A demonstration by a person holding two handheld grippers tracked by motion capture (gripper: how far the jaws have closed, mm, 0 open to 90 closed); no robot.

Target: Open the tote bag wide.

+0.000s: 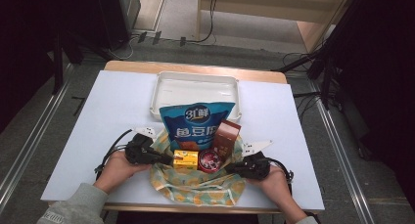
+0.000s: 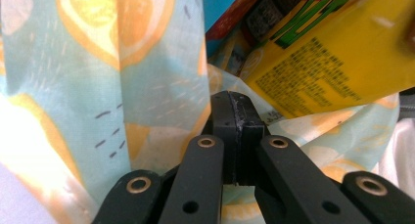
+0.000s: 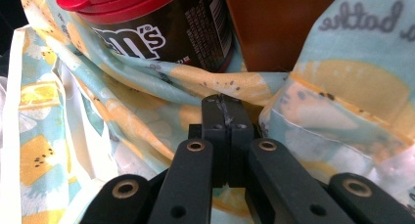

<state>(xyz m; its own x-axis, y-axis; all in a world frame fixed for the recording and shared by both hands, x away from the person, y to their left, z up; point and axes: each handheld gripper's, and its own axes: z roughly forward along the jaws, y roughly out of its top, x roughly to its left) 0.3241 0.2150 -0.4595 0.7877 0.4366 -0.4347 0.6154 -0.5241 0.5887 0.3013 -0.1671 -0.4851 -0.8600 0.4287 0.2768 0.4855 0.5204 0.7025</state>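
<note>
Black jaws of your left gripper are pressed together against the lemon-print cloth bag, and whether a fold is pinched you cannot tell; your right gripper is pressed together the same way at the bag's other side. Your left gripper view shows small print on the yellow box, your right gripper view the logo on the red-lidded jar beside the brown carton, while the high view alone shows the blue snack pouch and white tray behind. Bag lies at the table's near edge, middle, its long axis running toward the far edge, mouth facing the tray.
</note>
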